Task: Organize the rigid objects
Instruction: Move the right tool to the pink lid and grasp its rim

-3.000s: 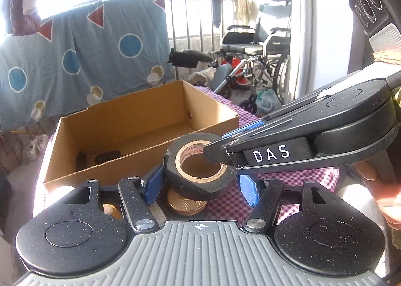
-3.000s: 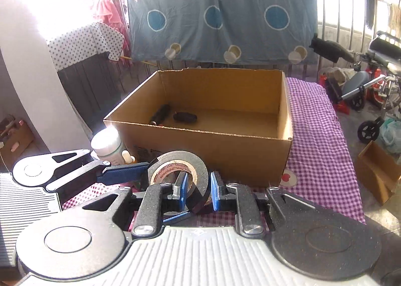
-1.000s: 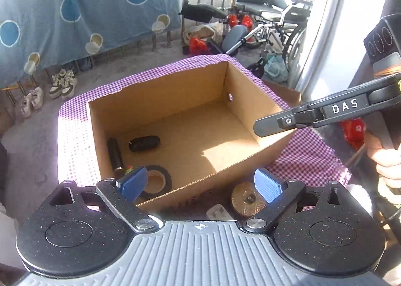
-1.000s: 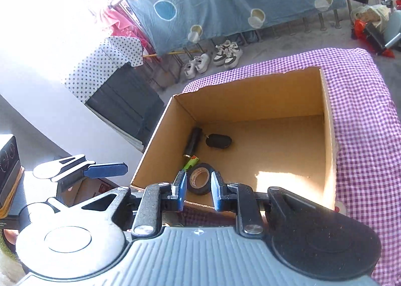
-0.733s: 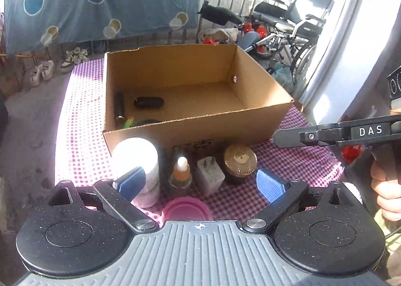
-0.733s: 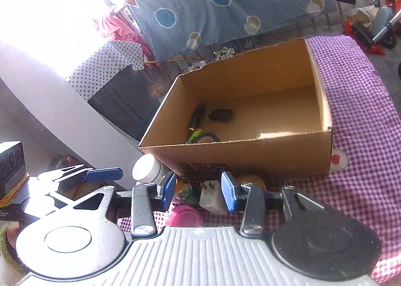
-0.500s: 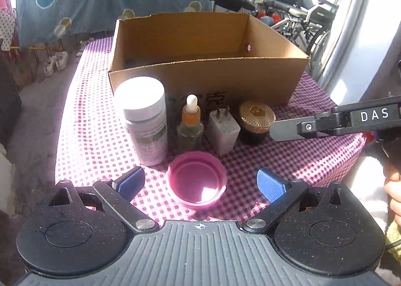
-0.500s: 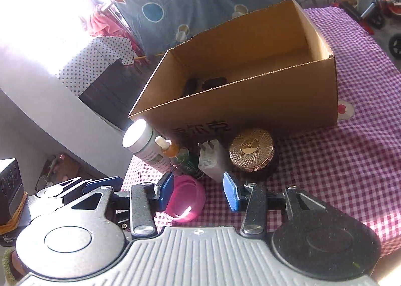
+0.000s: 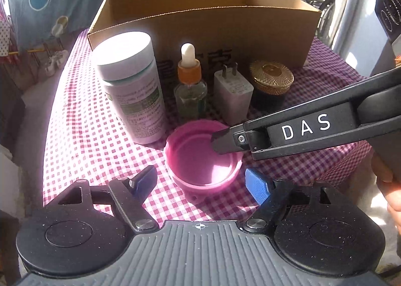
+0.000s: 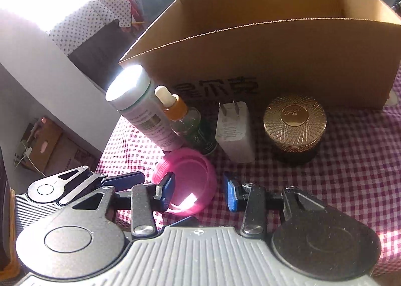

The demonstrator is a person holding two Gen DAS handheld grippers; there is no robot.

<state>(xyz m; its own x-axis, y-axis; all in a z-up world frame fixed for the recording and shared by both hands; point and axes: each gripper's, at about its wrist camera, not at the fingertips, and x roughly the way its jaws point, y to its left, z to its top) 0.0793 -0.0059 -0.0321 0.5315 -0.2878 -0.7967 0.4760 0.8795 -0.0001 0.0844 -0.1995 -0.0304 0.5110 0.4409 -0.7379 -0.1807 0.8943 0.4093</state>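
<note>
Purple-and-white checked cloth (image 9: 82, 135) covers the desk; sunlight falls across it. Cardboard box (image 9: 225, 25) stands open at the far side. In a row just in front of its near wall: white-capped bottle (image 9: 132, 85), dropper bottle (image 9: 190, 85) with orange collar, white plug adapter (image 9: 233, 95) standing prongs up, gold-lidded jar (image 9: 272, 80). All upright. Nearer to me lies a pink lid (image 9: 203, 158), open side up.

My left fingers (image 9: 200, 183) are spread either side of the near rim of the pink lid and closing; the blue pads stand clear of it, no contact seen.

My right fingers (image 10: 198, 193) are apart but narrower, also closing. From the right wrist view the left pad sits at or over the lid's rim (image 10: 186, 180) and the right pad is just beside its right edge; I cannot tell whether either pad touches. In the left view one right finger reaches over the lid's far right rim.
</note>
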